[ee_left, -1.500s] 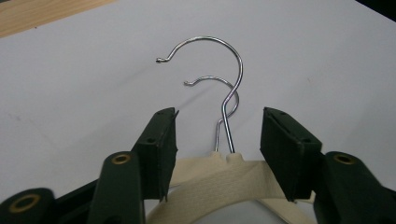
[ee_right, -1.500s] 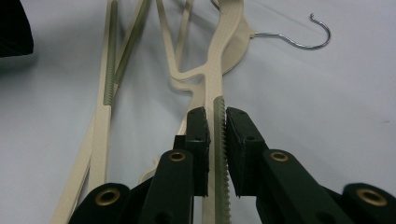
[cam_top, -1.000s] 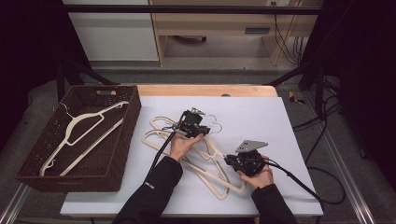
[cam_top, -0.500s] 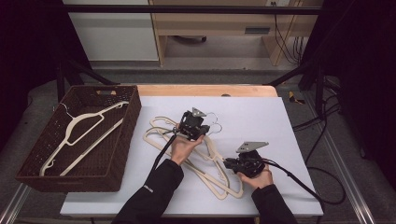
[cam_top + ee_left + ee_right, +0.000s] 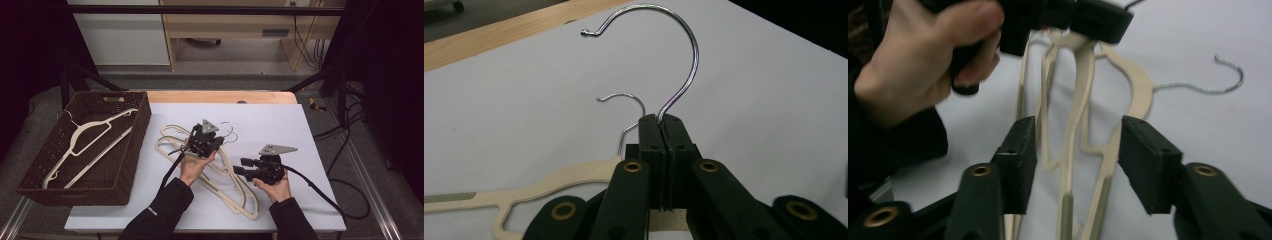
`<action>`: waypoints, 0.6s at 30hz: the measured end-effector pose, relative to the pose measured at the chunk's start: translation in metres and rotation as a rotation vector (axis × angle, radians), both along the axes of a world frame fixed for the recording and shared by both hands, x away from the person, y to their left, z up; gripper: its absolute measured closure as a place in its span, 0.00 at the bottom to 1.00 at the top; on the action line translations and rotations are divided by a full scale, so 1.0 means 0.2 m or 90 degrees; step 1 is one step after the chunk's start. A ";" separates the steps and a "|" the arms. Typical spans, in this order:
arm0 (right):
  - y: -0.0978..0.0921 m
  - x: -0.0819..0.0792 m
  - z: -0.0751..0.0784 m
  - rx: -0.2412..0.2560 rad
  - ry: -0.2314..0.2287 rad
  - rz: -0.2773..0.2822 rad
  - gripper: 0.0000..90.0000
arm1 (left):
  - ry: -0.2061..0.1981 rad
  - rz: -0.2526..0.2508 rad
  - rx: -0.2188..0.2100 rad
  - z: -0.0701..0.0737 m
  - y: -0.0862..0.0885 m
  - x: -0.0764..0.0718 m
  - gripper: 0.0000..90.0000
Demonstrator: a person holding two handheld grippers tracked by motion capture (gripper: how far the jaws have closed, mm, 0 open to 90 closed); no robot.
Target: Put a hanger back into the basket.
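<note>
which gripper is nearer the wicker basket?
Left. The left gripper sits just right of the wicker basket, shut on a hanger hook; the right gripper is farther right, open.

A white-topped table (image 5: 310,130) with a wooden back edge stands on grey floor (image 5: 220,80); beyond it, a wooden desk (image 5: 235,22) and dark surroundings.

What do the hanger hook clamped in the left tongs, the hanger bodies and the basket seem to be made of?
Hanger hook in the left tongs: bright metal wire, judging by its mirror-like shine. Cream hanger bodies: probably matte plastic, possibly painted wood; uniform colour, no grain. Dark brown basket: woven wicker or rattan-look strands; which one is unclear.
</note>
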State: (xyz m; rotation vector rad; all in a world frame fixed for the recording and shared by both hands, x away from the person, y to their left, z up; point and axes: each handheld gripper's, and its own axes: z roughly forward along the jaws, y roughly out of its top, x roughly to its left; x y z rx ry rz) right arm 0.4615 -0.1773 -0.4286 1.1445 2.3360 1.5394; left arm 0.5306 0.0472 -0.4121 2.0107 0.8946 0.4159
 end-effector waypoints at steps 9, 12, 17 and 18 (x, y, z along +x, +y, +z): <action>0.10 0.08 -0.02 -0.001 0.007 -0.021 0.56 | -0.014 -0.014 -0.004 0.05 0.02 -0.05 0.98; 0.14 0.10 -0.03 -0.004 0.023 -0.013 0.60 | -0.017 -0.019 -0.008 0.06 0.03 -0.06 0.98; 0.19 0.11 -0.04 -0.001 0.042 0.007 0.76 | -0.025 -0.024 -0.007 0.08 0.04 -0.09 0.98; 0.20 0.11 -0.04 0.003 0.043 0.009 0.80 | -0.023 -0.025 -0.011 0.08 0.05 -0.09 0.98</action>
